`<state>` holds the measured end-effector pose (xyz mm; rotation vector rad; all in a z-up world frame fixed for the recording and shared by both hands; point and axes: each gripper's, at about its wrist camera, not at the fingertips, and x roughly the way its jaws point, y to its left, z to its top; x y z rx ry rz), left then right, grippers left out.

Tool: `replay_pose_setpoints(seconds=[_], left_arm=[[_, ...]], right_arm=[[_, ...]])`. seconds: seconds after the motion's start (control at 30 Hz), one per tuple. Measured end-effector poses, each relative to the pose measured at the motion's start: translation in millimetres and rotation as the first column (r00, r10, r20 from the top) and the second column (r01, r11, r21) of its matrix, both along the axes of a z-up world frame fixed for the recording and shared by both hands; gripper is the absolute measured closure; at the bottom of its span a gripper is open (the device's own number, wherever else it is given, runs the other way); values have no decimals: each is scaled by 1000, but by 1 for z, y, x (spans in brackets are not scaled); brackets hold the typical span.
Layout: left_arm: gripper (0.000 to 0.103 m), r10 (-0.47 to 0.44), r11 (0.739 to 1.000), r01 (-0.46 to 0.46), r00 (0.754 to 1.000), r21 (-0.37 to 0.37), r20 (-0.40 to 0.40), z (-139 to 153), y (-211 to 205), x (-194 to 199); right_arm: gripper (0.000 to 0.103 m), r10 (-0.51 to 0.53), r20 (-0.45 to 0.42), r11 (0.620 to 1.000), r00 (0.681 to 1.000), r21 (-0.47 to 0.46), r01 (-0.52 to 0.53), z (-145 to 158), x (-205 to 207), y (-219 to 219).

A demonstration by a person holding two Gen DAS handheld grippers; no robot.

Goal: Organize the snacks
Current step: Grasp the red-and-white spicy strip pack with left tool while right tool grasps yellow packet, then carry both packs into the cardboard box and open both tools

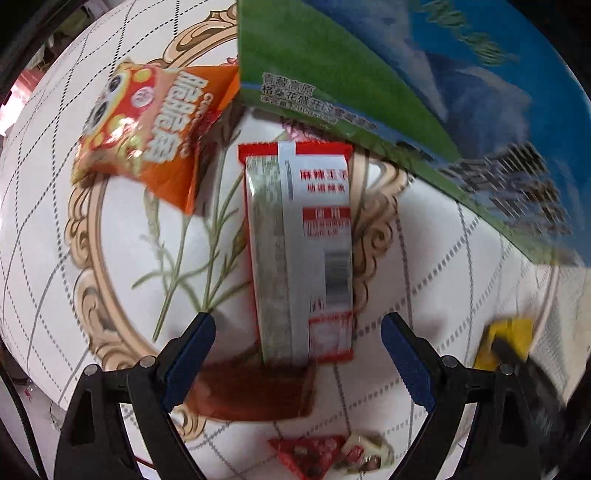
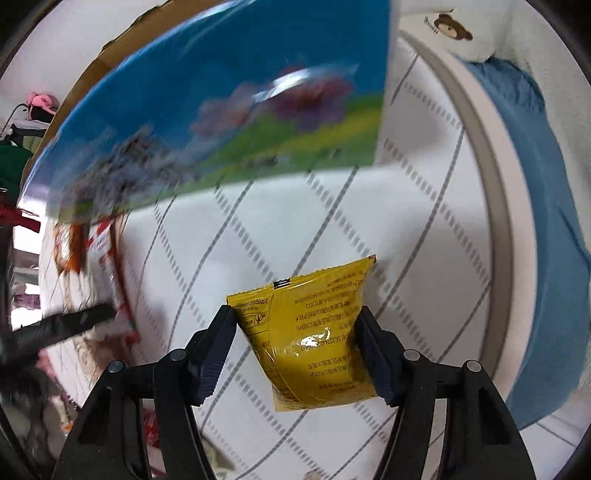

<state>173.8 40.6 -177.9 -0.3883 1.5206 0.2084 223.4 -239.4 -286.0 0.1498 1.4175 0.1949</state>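
In the left wrist view my left gripper (image 1: 298, 325) is open above a long red-and-silver snack packet (image 1: 299, 251) lying on the quilted cloth (image 1: 424, 266); its near end lies between the fingers. An orange chip bag (image 1: 147, 129) lies upper left. A dark red packet (image 1: 255, 391) and small red and white candies (image 1: 325, 454) lie close below. A big blue-and-green box (image 1: 424, 92) stands at the top right. In the right wrist view my right gripper (image 2: 297, 317) is shut on a yellow snack packet (image 2: 310, 339), held above the cloth. That packet also shows at the right edge of the left wrist view (image 1: 509, 343).
The box (image 2: 229, 110) fills the upper left of the right wrist view. A blue cloth (image 2: 546, 221) hangs beyond the table's rounded rim (image 2: 495, 177) at right. White items with a bear print (image 2: 454, 29) sit at the top right. Red packets (image 2: 107, 258) lie left.
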Motion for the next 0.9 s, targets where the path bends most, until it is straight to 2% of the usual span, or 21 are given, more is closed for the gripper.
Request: replay_pose_setpoints(seconds=[0.1, 0.27, 0.3, 0.5, 0.6, 0.67, 0.9], left_arm=[[16, -6, 1000, 6, 1000, 17, 21, -3, -6, 6], [49, -73, 995, 71, 997, 65, 20, -5, -20, 2], [50, -98, 993, 96, 995, 71, 18, -4, -25, -1], [51, -213, 976, 215, 975, 28, -58, -9, -51, -50], [51, -238, 971, 239, 968, -2, -84, -15, -60, -70], [49, -226, 974, 226, 971, -9, -83, -19, -61, -71], [46, -80, 994, 74, 994, -81, -72, -30, -43, -62]], right_arm=[[35, 8, 3, 1000, 1000, -19, -8, 0, -13, 7], [35, 29, -13, 999, 1000, -34, -29, 2, -21, 16], [35, 32, -20, 999, 999, -32, -33, 2, -22, 18], [35, 50, -88, 999, 995, 15, -49, -3, -46, 29], [35, 56, -115, 998, 992, 28, -53, -7, -59, 33], [34, 50, -125, 998, 991, 35, -46, -11, -61, 34], [31, 44, -177, 999, 983, 35, -38, -26, -60, 39]])
